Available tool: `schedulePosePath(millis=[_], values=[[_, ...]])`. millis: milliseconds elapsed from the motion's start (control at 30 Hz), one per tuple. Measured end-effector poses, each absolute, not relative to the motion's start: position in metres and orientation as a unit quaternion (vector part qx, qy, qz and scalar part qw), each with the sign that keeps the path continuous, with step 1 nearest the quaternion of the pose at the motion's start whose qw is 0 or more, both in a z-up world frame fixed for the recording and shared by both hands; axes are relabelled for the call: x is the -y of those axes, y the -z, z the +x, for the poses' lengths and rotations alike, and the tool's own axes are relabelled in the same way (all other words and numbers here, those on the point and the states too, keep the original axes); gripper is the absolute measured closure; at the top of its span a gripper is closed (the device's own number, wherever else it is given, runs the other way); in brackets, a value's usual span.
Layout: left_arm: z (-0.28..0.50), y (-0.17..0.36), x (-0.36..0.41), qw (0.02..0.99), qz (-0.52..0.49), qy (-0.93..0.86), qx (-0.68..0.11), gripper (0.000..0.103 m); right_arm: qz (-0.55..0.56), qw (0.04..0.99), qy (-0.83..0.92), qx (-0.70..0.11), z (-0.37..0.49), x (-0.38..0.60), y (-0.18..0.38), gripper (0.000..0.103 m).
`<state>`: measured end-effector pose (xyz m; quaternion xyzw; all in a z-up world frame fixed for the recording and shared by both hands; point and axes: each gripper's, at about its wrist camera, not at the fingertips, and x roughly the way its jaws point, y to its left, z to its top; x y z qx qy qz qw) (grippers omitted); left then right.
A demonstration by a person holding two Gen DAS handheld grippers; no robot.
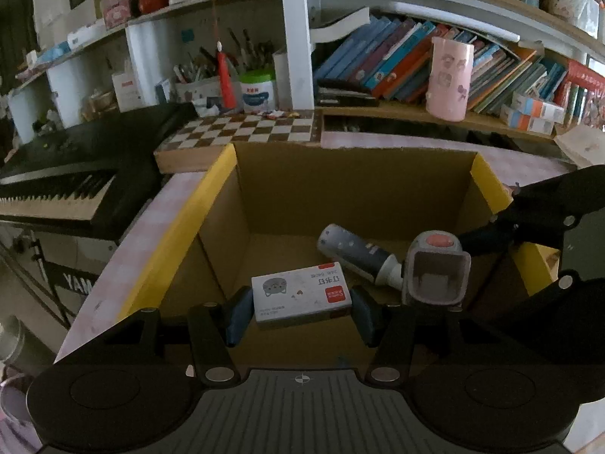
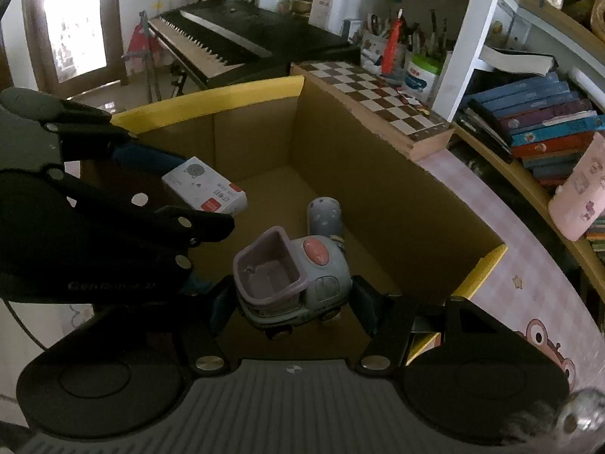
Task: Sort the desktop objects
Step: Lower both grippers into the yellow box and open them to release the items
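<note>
Left wrist view: left hand-held gripper (image 1: 301, 312) was clamped on staple box (image 1: 301, 295) above cardboard box (image 1: 211, 196).
Right wrist view: right hand-held gripper (image 2: 289, 302) was clamped on toy truck (image 2: 291, 280).
Risk: collision between the crowded grippers was judged possible on release.

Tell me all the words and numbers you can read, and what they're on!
"订书钉" on the small white box in the left gripper.
"24/6" on that box; other print there is too small.
"YAM", cut off, on the keyboard stand.
"GenRobot", faint, on the left gripper's body in the right view.
Toy truck, book spines, white jar: too blurred.

Black keyboard (image 2: 227, 38), chessboard (image 1: 245, 130), pink cup (image 1: 450, 77), seemingly leaning books (image 1: 397, 60).
</note>
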<state>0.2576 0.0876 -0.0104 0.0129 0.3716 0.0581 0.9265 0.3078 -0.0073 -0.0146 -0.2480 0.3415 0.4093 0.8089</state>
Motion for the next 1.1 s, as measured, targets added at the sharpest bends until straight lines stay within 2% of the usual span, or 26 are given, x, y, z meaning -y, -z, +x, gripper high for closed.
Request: schedulePosePath(millis=[433,533,600,700,1100], values=[[0.257,0.016,-0.088,0.923,0.011,-0.060,-0.379,0.047,-0.265,0.810,-0.402,-0.334,0.308,0.005,0.018,0.042],[0.255,0.012,-0.089,0.925,0.006,-0.063,-0.374,0.045,-0.261,0.816,-0.394,-0.332,0.307,0.005,0.017,0.042],[0.249,0.005,-0.090,0.932,-0.004,-0.069,-0.356,0.034,-0.246,0.821,-0.394,-0.332,0.306,0.008,0.014,0.041],[0.240,-0.006,-0.090,0.943,-0.014,-0.075,-0.325,0.024,-0.225,0.833,-0.386,-0.325,0.302,0.013,0.007,0.040],[0.208,-0.041,-0.088,0.962,-0.026,-0.054,-0.265,0.023,-0.175,0.877,-0.340,-0.291,0.273,0.040,-0.026,0.040]])
